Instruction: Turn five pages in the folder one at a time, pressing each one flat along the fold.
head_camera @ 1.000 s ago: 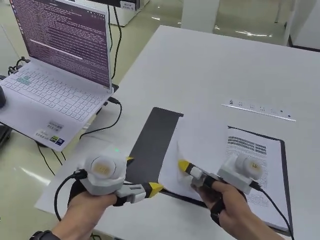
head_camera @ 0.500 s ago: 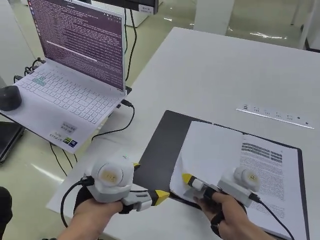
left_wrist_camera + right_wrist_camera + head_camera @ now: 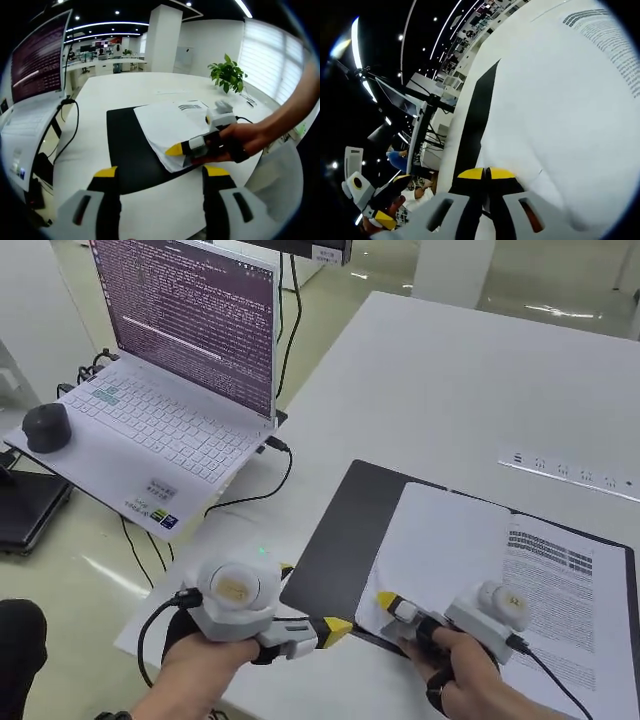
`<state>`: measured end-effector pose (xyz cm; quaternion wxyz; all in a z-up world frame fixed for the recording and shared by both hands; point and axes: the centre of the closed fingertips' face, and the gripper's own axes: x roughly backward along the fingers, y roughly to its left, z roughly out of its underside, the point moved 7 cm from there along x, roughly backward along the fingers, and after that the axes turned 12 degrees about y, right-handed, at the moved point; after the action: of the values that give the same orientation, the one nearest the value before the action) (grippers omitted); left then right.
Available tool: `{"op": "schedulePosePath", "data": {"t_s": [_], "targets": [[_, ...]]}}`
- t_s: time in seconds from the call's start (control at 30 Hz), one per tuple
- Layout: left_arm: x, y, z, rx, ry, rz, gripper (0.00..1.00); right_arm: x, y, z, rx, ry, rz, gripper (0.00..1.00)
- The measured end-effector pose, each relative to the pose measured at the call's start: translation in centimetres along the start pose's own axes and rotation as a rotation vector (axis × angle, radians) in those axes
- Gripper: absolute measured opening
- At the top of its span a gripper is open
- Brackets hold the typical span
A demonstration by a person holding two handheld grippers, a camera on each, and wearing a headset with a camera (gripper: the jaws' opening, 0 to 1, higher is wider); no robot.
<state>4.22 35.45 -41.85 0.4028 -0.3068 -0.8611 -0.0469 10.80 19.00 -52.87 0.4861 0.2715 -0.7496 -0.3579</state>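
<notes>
Right gripper [image 3: 386, 599] pinches the page [image 3: 440, 540] at its edge, left gripper [image 3: 161, 172] spread nearby; a hard pull could tear it.

You cannot read any words here. The open white laptop [image 3: 150, 425] on your far left has a purple screen [image 3: 190, 315] full of tiny lines, too small to read. The white printed sheet [image 3: 565, 585] in the black folder [image 3: 345, 530] on your right is too small too.
</notes>
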Motion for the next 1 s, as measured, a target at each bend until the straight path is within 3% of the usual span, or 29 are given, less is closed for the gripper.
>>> {"op": "schedulePosePath", "data": {"t_s": [0.17, 0.23, 0.37, 0.53, 0.67, 0.9, 1.0], "targets": [[0.1, 0.5, 0.4, 0.022, 0.008, -0.011, 0.66, -0.1, 0.6, 0.1, -0.006, -0.005, -0.028, 0.09], [0.1, 0.8, 0.7, 0.052, -0.002, -0.005, 0.66, 0.0, 1.1, 0.2, -0.011, 0.009, -0.063, 0.16], [0.1, 0.6, 1.1, 0.039, 0.018, -0.005, 0.66, 0.4, 1.8, 0.5, 0.016, 0.059, -0.117, 0.26], [-0.1, 0.6, 1.1, 0.056, 0.018, 0.003, 0.63, 1.9, 2.0, 0.6, 0.020, 0.055, -0.158, 0.33], [-0.6, 0.5, 1.0, 0.062, 0.020, -0.002, 0.55, 3.7, 2.3, 0.0, 0.076, 0.034, -0.168, 0.34], [-1.8, -0.2, 0.8, 0.043, 0.033, 0.036, 0.44, 7.8, 2.3, -1.1, 0.217, -0.016, -0.088, 0.35], [-2.3, -0.6, 0.4, 0.031, 0.028, 0.061, 0.32, 9.3, 1.7, -0.9, 0.239, -0.032, -0.052, 0.35]]}}
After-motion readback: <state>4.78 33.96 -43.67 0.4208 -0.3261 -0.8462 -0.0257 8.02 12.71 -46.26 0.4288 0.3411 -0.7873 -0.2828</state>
